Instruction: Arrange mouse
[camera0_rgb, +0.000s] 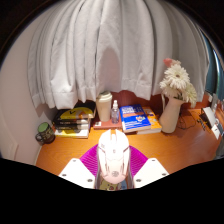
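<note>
Gripping mouse (113, 155) between both pads (88, 158), raised over desk (60, 152). Could slip from gripper (113, 170), glossy shell; could clip books (138, 122) beyond.

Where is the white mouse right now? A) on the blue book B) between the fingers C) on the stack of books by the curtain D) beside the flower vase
B: the white mouse sits between the fingers, their magenta pads flanking it, well short of the vase and blue book.
</note>
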